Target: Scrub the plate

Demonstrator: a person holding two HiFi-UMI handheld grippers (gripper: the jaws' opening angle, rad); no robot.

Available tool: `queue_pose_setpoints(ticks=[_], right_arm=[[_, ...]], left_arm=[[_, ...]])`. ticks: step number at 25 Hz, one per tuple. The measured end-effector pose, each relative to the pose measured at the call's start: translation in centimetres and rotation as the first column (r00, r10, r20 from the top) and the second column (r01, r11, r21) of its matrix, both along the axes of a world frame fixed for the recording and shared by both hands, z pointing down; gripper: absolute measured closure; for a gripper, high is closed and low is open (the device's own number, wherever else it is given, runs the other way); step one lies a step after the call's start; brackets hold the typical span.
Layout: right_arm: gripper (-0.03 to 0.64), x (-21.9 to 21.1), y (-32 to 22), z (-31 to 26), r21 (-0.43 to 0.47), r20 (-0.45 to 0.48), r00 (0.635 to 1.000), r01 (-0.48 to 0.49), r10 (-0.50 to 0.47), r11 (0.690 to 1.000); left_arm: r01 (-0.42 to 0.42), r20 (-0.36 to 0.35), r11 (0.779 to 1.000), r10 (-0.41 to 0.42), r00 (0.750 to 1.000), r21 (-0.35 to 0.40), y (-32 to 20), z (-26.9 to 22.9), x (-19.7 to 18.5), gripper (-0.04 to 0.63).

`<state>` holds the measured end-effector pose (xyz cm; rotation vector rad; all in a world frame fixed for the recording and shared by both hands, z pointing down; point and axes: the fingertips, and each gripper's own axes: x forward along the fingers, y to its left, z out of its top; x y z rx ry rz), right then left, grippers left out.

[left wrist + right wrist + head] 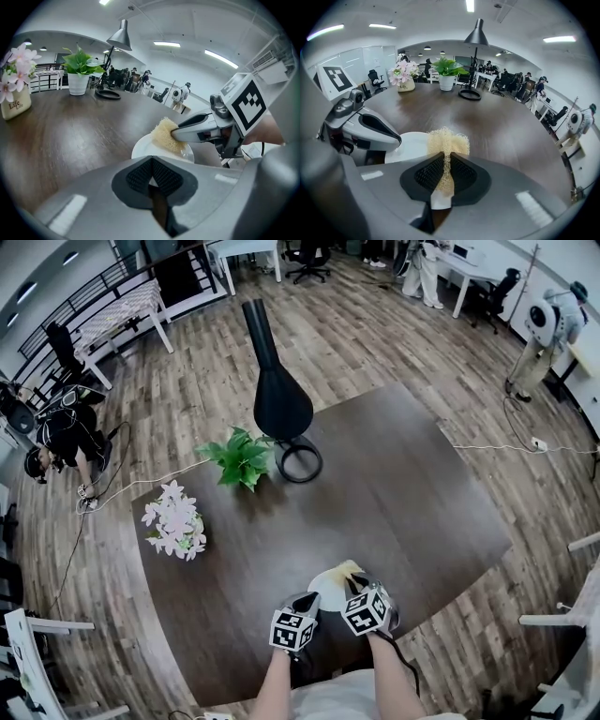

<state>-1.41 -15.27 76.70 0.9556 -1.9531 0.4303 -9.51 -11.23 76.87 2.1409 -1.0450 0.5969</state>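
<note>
Plate [326,583] scrubbing at the near edge of the tabletop [422,512]: the left gripper [151,179] has its jaws pinched together on the plate's rim. The right gripper [445,161] clamps a pale, fibrous scrub pad [447,139] whose free end rests on the plate's white face. Whether the plate lies fully flat on the wood cannot be told.

The step looks best served by a firm left hold and by pressure light enough not to tip the plate or push it off the near edge. The pad should be laid broad against the surface and worked in small circles across to the rim.

Farther back, well apart from the work, a pot of pink flowers [175,521] stands near the left edge. A green plant [242,457] and a black lamp [279,399] stand towards the far edge.
</note>
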Motion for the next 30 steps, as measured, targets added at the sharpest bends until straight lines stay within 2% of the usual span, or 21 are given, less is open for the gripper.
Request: queue_pose_setpoints(ticks=[15, 30], right_arm=[[0.554, 3.3, 1.0, -0.7, -0.005, -0.018, 0.996, -0.084, 0.083, 0.996], [0.554, 2.2, 5.0, -0.9, -0.058, 0.045, 0.996, -0.077, 0.079, 0.995]], left_arm=[[0.004, -0.007, 1.000, -0.004, 1.000, -0.002, -0.2, 0.3, -0.2, 0.595], [0.007, -0.007, 1.000, -0.007, 1.000, -0.001, -0.4, 0.2, -0.1, 0.595]])
